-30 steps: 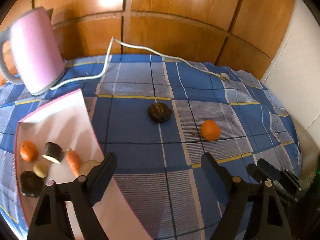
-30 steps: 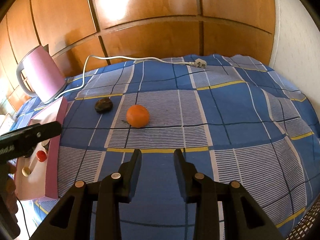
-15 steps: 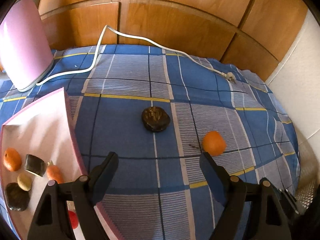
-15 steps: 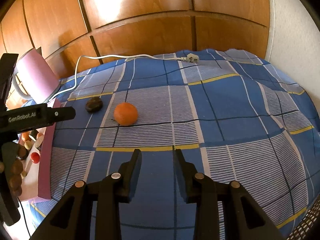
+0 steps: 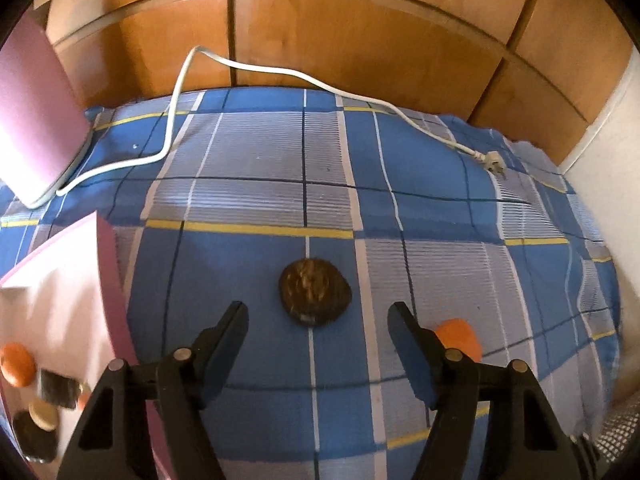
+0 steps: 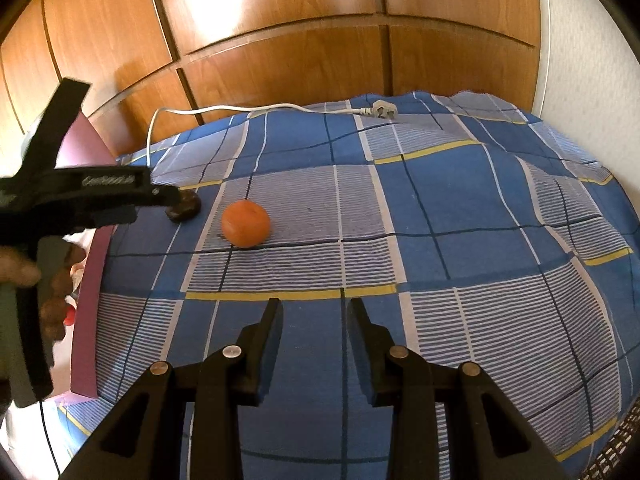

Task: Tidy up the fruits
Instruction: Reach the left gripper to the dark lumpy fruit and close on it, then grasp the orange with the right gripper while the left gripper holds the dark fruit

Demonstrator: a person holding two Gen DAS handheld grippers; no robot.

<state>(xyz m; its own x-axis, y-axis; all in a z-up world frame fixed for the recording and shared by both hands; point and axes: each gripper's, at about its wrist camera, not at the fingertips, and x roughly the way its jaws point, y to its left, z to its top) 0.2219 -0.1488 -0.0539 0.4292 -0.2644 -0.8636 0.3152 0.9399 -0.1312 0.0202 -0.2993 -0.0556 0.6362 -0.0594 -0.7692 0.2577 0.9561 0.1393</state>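
Since a second earlier the released left gripper (image 5: pixel 318 312) had closed on the dark fruit (image 5: pixel 315 298) at 12 o'clock, while the right gripper (image 6: pixel 314 307) stayed parted, empty.

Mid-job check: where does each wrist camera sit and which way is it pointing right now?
Left wrist: on the left tool, looking forward and down at the dark fruit; its two open fingers show.
Right wrist: on the right tool, facing across the blue checked cloth toward the orange; its fingers, the left tool and a hand show.
Shared: dark fruit, orange, white cord, pink tray.
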